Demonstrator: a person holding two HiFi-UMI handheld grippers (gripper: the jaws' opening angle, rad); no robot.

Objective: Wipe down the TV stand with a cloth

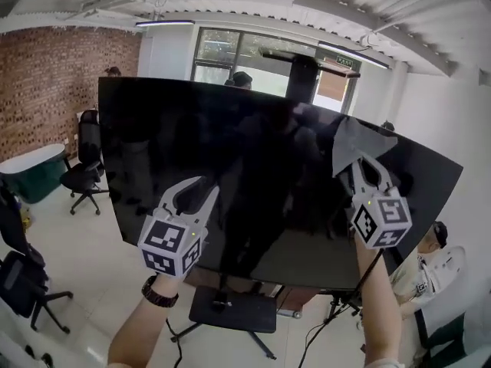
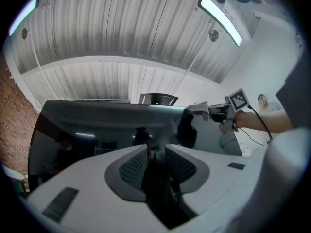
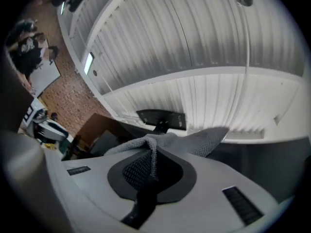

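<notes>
Left gripper (image 1: 203, 188) hovers with jaws slightly apart and empty before the dark TV screen (image 1: 253, 167), while right gripper (image 1: 368, 161) clamps a grey cloth (image 1: 353, 140) at its upper right.

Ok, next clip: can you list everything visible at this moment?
TV: one, black, centre, on its stand.
stand base: one, black, on the floor below the TV.
cloth: one, grey, at the TV's upper right, pinched in the right gripper.
office chairs: at least two, black, left side.
brick wall: one, red-brown, far left.
seated person: one, white top, lower right.
watch: one, dark, on the left wrist.
left gripper: white, jaws apart, empty, before the TV's lower left.
right gripper: white, shut on the cloth.
</notes>
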